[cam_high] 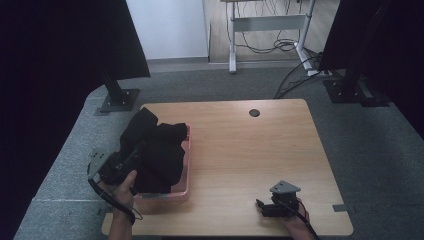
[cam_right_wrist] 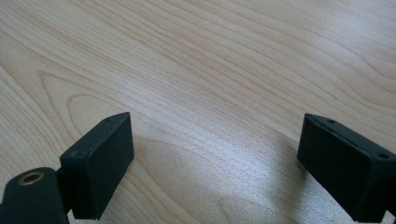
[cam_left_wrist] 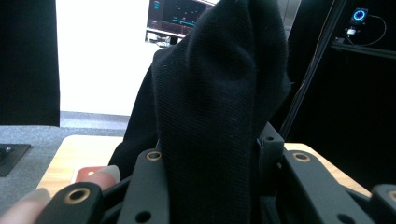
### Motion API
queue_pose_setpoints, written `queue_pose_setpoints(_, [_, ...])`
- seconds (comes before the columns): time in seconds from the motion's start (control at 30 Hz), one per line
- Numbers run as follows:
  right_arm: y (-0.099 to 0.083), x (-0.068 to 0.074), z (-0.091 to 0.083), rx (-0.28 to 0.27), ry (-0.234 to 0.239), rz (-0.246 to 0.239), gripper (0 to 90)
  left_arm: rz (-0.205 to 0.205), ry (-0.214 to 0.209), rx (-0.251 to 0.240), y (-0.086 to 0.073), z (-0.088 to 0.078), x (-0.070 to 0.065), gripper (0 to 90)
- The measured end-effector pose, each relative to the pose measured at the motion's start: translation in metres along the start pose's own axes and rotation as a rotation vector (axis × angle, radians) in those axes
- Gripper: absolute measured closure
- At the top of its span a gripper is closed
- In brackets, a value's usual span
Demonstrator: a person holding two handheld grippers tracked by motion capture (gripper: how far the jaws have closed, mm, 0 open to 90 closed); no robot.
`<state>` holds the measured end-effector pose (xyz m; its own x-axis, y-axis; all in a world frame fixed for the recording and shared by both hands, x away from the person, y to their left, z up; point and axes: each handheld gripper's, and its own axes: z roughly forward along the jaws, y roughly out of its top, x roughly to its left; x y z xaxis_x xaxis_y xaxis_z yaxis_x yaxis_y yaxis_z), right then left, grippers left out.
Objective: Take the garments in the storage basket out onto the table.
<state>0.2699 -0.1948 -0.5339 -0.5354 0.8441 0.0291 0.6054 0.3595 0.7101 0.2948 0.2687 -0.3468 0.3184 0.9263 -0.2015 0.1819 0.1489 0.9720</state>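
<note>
1. My left claw point(cam_high: 131, 161) is clamped tight on the black cloth point(cam_high: 155, 150); in the left gripper view the knit fabric point(cam_left_wrist: 219, 107) is bunched between my jaws and stands up past the top of frame.
2. Cloth's long axis in the high view runs approx from 11 o'clock down to 5 o'clock. One end pokes toward 11 o'clock past the far corner of the pink tray point(cam_high: 188, 165); the bulk is heaped over the tray.
3. Tray sits on the left part of the wooden table point(cam_high: 250, 150), near the 9 o'clock edge. Its long side runs 12 to 6.
4. My right claw point(cam_high: 260, 205) is wide open w/ nothing in it, parked low at approx 5 o'clock on the table, well apart from the cloth. It points toward 9 o'clock.
5. Right gripper view gives what the high view can't: both pads point(cam_right_wrist: 105, 163) apart, just above bare wood grain point(cam_right_wrist: 210, 84), w/ a shadow under them.
6. Left gripper view adds the rib texture of the knit, a fingertip point(cam_left_wrist: 100, 176) at 7 o'clock and a lit screen point(cam_left_wrist: 175, 18) at 12 o'clock; its text is too small to read.
7. High view alone gives the round dark cap point(cam_high: 254, 112) in the table at 12 o'clock.
8. No brand or label that I can read on cloth or tray.
</note>
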Motion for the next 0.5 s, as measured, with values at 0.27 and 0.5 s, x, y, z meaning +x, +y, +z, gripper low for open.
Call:
queue_pose_setpoints(0.27, [0.0000, -0.0001, 0.0000, 0.000, 0.000, 0.000, 10.4, -0.003, -0.013, -0.001, 0.0031, 0.0021, -0.0042, 66.5])
queue_pose_setpoints(0.5, [0.0000, 0.0001, -0.0001, 0.000, -0.001, 0.000, 10.4, -0.014, -0.020, -0.006, 0.0074, 0.0022, -0.0053, 66.6])
